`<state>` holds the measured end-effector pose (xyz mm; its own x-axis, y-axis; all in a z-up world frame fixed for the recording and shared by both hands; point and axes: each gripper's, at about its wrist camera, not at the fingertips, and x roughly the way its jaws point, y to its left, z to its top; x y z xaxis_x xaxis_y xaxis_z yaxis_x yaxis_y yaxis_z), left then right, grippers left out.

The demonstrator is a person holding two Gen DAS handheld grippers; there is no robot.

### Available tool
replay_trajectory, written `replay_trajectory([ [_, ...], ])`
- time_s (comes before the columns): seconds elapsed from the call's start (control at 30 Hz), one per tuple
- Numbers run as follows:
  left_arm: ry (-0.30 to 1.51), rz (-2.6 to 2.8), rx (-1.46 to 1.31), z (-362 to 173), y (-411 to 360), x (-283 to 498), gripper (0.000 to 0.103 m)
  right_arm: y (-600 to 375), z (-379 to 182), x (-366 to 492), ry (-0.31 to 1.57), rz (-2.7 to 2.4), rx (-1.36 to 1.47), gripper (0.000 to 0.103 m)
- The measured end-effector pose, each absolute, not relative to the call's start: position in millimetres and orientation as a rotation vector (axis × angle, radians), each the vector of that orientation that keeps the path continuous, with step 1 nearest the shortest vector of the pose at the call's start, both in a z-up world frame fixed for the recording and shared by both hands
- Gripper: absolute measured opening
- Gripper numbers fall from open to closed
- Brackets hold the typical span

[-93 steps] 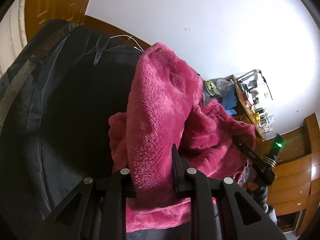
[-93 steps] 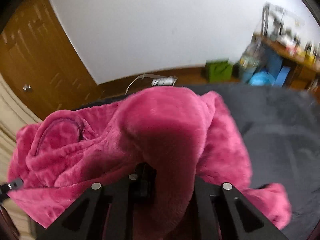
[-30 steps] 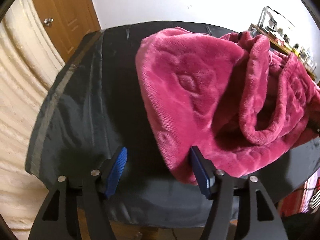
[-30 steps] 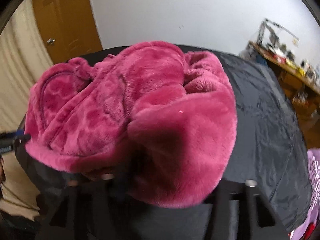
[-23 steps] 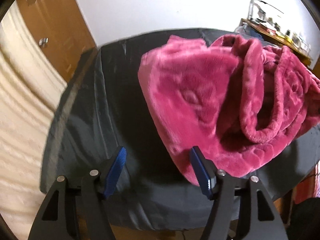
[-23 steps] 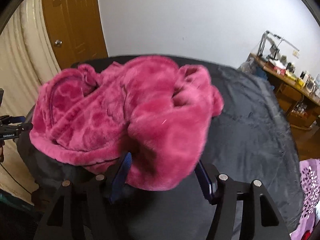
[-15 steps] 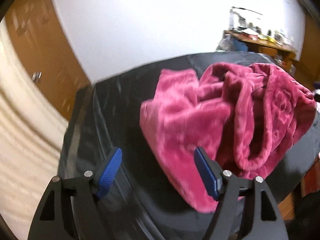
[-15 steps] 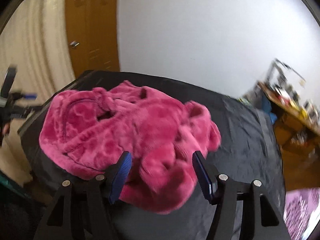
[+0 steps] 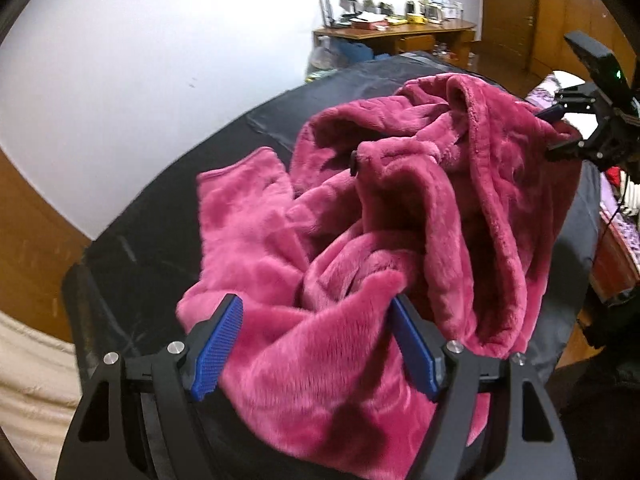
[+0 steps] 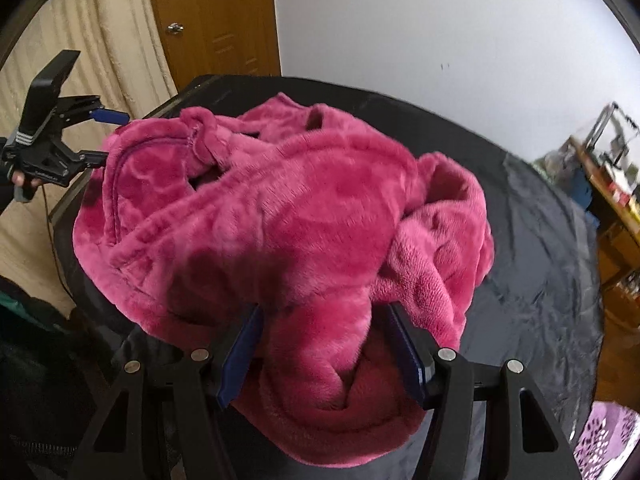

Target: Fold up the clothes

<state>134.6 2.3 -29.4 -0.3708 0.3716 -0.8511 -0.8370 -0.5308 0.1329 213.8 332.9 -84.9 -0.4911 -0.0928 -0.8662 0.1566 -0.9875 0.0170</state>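
Note:
A crumpled pink fleece garment (image 9: 400,216) lies in a heap on the table's black cover (image 9: 160,208). My left gripper (image 9: 316,344) hangs over the heap's near fold, jaws wide and open, with fabric lying under and between the blue pads (image 9: 218,348) but not pinched. In the right wrist view the garment (image 10: 304,208) fills the middle. My right gripper (image 10: 322,356) is open, with a thick fold bulging up between its pads. Each gripper shows in the other's view at the garment's edge: the right gripper (image 9: 554,130) and the left gripper (image 10: 102,136), both with jaws apart.
The black cover (image 10: 540,280) lies bare to the garment's right. A cluttered wooden desk (image 9: 396,32) stands by the white wall. A wooden door (image 10: 216,20) and a cream curtain (image 10: 100,40) are to the left. A purple patterned cloth (image 10: 604,440) lies at the lower right.
The garment, earlier held up in both shut grippers, now lies on the table with both open. The left gripper has rolled and moved from the bare cover to over the near fold.

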Motion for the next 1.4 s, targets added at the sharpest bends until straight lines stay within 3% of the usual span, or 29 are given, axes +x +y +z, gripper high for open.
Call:
replay_trajectory([
  [0.43, 0.821, 1.795, -1.096, -68, 13, 108, 0.079, 347, -102, 224, -0.049, -2.443, 1.585, 0.065],
  [1.0, 0.874, 1.819, -1.134, -91, 4, 108, 0.079, 319, -121, 214, 0.174, -2.351, 1.724, 0.064],
  [1.03, 0.883, 1.828, -1.135, -92, 5, 109, 0.079, 318, -120, 212, 0.164, -2.375, 1.729, 0.063],
  [1.17, 0.875, 1.869, -1.147, -92, 4, 110, 0.079, 320, -111, 208, 0.150, -2.497, 1.762, 0.038],
  [1.27, 0.868, 1.906, -1.156, -91, 3, 113, 0.077, 314, -97, 207, 0.203, -2.588, 1.767, 0.033],
  [1.4, 0.851, 1.962, -1.186, -88, 5, 118, 0.056, 294, -75, 206, 0.394, -2.705, 1.705, 0.028],
])
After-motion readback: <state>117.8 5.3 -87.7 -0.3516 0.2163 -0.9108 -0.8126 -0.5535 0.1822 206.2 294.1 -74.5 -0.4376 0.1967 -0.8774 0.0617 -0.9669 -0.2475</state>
